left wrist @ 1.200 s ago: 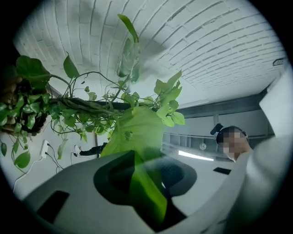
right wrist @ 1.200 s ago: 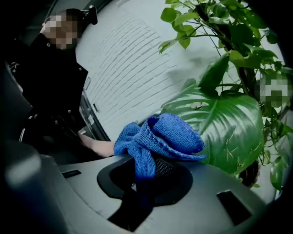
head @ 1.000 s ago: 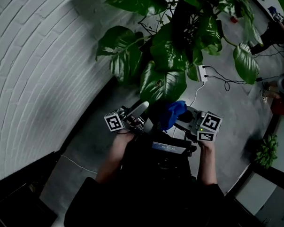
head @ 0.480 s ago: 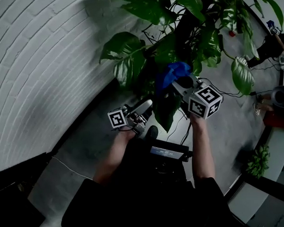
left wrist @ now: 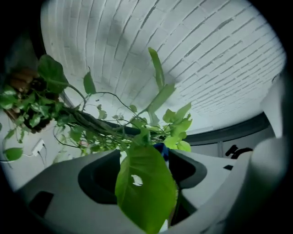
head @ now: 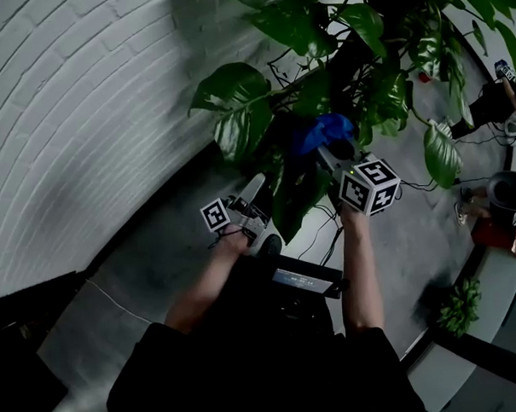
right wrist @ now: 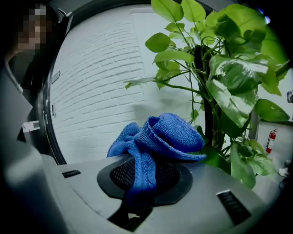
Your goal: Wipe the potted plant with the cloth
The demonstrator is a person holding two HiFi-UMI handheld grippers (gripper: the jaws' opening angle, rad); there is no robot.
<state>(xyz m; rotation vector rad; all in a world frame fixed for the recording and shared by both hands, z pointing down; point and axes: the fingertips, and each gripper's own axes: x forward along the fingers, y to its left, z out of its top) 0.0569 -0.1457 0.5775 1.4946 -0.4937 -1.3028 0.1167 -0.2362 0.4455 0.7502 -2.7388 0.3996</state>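
Probably a studio: white brick wall (head: 84, 123), floor cables (head: 117, 298) (a fire extinguisher (right wrist: 271, 140) too).

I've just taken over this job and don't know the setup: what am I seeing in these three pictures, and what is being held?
No robot here: a person holds tongs in each hand. The head view looks down from a camera on the person's head; the other two views ride on the tongs. The right tongs are shut on a blue cloth, close to the potted plant's leaves. The left tongs have just been opening, with a green leaf between the jaws, not pinched. Below is grey floor beside a white brick wall.
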